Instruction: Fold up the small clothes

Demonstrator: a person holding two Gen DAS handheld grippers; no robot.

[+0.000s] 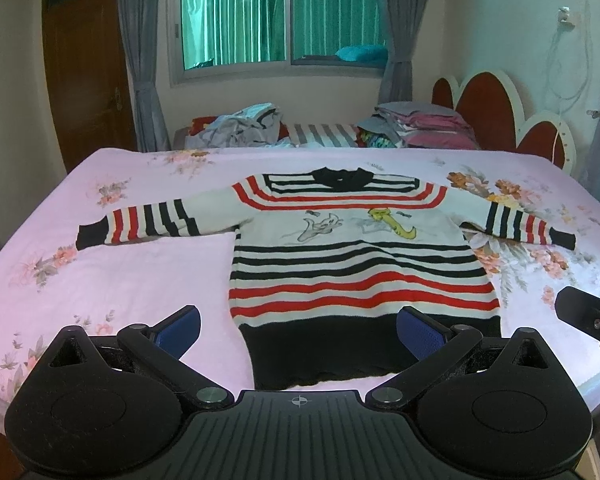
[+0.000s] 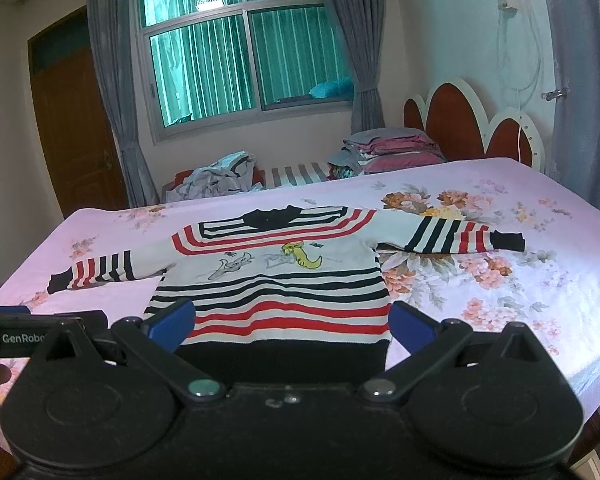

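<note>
So far you have folded nothing: the striped sweater lies flat on the pink bed, sleeves out. Your left gripper and right gripper hover wide and empty near its hem.

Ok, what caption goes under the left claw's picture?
Open left claw hovers over a striped sweater spread flat on the pink bed.
</note>
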